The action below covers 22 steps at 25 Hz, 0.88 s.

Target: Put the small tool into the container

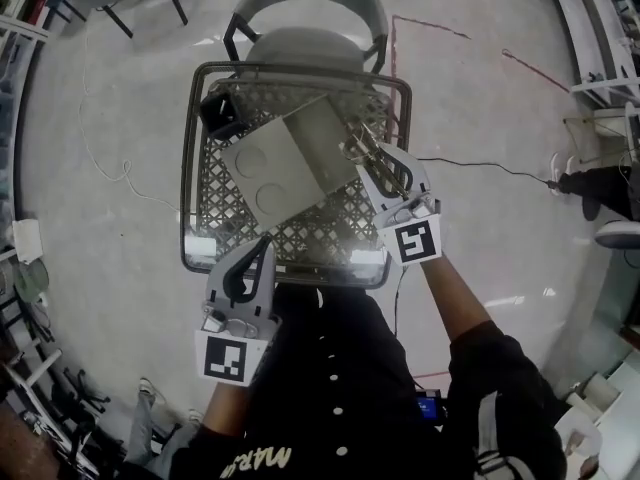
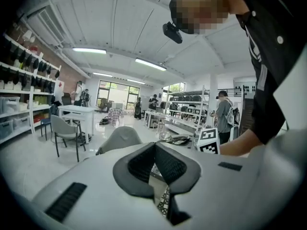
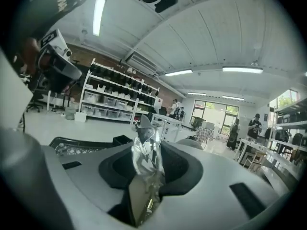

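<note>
The small shiny metal item point(image 3: 144, 152) is held clamped in the right tool point(image 1: 380, 173) over the mesh basket's point(image 1: 186, 188) right edge, the left tool point(image 2: 154, 146) is closed empty, and an early release could drop it outside the rim.
</note>
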Each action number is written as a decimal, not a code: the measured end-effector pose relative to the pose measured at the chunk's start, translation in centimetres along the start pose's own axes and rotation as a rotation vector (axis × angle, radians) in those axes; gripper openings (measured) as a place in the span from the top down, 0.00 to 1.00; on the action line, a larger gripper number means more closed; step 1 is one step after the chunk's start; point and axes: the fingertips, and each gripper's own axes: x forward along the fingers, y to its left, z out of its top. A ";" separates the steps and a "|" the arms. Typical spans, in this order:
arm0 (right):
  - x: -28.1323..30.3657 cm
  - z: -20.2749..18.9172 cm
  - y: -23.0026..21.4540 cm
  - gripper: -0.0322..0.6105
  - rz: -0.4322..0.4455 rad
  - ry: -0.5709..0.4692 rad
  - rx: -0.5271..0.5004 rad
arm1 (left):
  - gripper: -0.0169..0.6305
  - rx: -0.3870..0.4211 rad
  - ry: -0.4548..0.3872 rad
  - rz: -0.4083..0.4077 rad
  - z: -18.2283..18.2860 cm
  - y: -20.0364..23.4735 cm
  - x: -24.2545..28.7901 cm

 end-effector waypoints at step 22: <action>9.2 -17.9 7.9 0.74 0.385 0.105 -0.584 | 0.93 -0.095 0.152 -0.108 -12.8 -4.6 1.7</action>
